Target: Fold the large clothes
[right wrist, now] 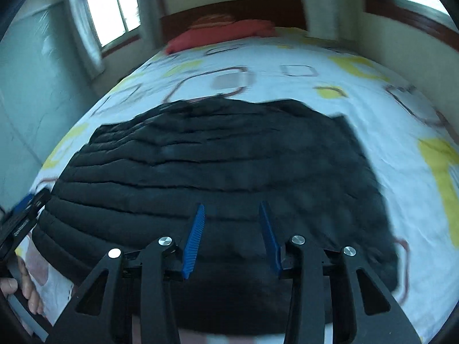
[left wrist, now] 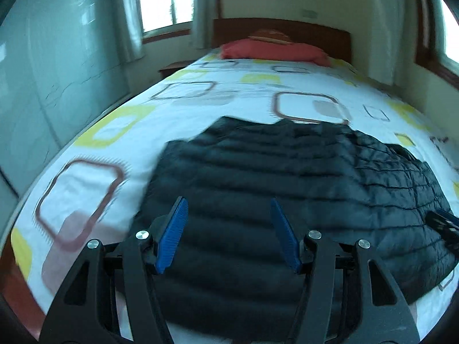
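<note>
A black quilted puffer jacket (left wrist: 287, 189) lies spread flat on the bed, near its foot; it also fills the middle of the right wrist view (right wrist: 229, 166). My left gripper (left wrist: 228, 209) is open and empty, hovering over the jacket's near left part. My right gripper (right wrist: 232, 212) is open and empty, over the jacket's near middle. The right gripper's tip shows at the right edge of the left wrist view (left wrist: 443, 223); the left gripper shows at the left edge of the right wrist view (right wrist: 23, 220).
The bed (left wrist: 200, 106) has a white sheet with yellow and brown squares. A red pillow (left wrist: 275, 50) lies by the wooden headboard (left wrist: 315, 33). A wall (left wrist: 51, 66) runs along the bed's left side. Windows with curtains stand behind.
</note>
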Demonstrator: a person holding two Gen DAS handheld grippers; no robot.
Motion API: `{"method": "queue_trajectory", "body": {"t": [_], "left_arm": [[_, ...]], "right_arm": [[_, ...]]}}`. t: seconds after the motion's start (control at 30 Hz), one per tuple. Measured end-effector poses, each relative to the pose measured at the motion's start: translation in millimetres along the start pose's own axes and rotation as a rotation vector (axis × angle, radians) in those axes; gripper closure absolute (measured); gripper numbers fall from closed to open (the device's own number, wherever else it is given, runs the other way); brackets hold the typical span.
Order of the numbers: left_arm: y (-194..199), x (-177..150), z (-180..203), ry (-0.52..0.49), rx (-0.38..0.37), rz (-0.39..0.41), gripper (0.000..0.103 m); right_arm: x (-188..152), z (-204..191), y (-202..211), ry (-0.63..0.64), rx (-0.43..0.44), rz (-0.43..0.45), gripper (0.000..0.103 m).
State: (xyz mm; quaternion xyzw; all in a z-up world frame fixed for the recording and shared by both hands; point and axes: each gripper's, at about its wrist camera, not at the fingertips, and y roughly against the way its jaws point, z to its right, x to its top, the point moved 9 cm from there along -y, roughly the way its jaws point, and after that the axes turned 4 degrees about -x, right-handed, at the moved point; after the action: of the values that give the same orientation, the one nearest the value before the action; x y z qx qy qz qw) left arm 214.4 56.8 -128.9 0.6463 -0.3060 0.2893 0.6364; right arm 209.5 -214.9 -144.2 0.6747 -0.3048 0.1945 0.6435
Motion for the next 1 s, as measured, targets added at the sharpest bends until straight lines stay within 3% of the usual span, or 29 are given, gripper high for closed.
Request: {"method": "queue_trajectory", "body": {"t": [0.13,0.27,0.43,0.63,0.73,0.83,1.0], "left_arm": [[-30.6,8.6,31.3,-0.097,0.033,-0.012,0.046],[-71.5,-10.5,40.7,-0.156,0.070,-0.117,0.052],[-87.4,-25.4,42.3,-0.186,0.100,-0.110,0.052],[-84.9,-23.8,40.9,-0.157,0.071,-0.125,0.054],[-71.1,-4.8,29.3,-0.093,0.045,-0.114,0.054],[-67.1,18.0,17.4,-0.072,0.067,-0.065,0.054],[-101.9,2.9,10.3,-0.070,0.067,-0.149,0.053]], "right_arm": [[12.4,-30.7,-19.2,0.071,-0.024,-0.001,0.063],[4.5,-41.7,-43.9,0.109,-0.058,-0.048,0.063],[-14.8,-42.6,-71.7,0.144,-0.093,-0.068,0.063],[-11.0,-41.9,-63.6,0.125,-0.083,-0.063,0.063],[5.3,-43.2,-53.2,0.081,-0.045,-0.045,0.063],[22.5,-48.4,-53.2,0.079,-0.035,-0.023,0.063],[16.2,-57.4,-86.3,0.095,-0.036,-0.062,0.061]]}}
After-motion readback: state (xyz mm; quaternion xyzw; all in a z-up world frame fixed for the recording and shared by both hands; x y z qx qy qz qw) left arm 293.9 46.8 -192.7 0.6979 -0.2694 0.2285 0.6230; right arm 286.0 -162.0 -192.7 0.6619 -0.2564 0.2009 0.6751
